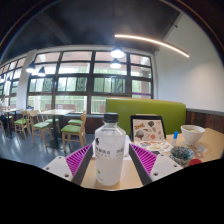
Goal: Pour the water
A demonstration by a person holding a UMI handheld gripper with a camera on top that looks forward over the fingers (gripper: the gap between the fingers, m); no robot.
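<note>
A clear plastic water bottle [110, 155] with a white label and a dark cap stands upright on the tan table [160, 170]. It sits between my gripper's [111, 150] two fingers, whose magenta pads [80, 158] flank it with a narrow gap on each side. The gripper is open around the bottle. A white cup [192, 133] stands on the table beyond the right finger, off to the right.
A small glass dish [183, 153] lies near the cup. A framed picture card [147, 128] stands behind the bottle, before a green sofa back [145, 110]. Green chairs and tables [45, 125] fill the room to the left, under large windows.
</note>
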